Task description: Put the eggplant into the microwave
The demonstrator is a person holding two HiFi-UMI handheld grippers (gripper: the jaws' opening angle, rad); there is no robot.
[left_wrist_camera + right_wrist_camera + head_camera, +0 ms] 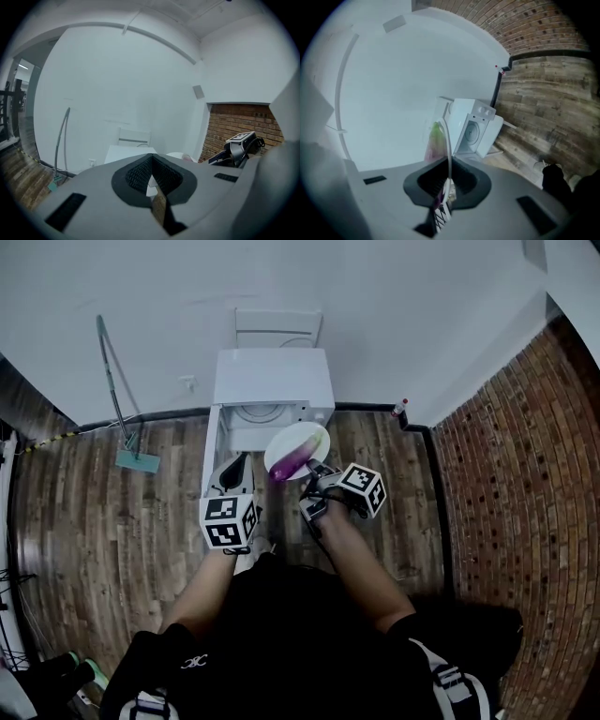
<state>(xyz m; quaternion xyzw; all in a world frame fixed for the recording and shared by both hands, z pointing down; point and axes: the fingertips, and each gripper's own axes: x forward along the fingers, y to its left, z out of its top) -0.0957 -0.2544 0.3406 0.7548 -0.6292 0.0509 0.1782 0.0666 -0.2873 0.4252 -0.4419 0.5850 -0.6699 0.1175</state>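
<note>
A thin metal mop point(111, 381) with a teal head leans on the white wall at far left, over the brown plank floor point(94, 512). The left tongs point(236, 467) are closed on nothing, just beside the swung-open door point(213, 451) of the boxy white microwave point(272, 381). In front of the microwave's open cavity hangs a round white plate point(307, 435), and the glossy purple eggplant point(290, 463) with its green end lies on it, not yet inside. The right tongs point(317, 474) are clamped on the plate's near rim. A red brick wall point(506, 456) stands at the right.
</note>
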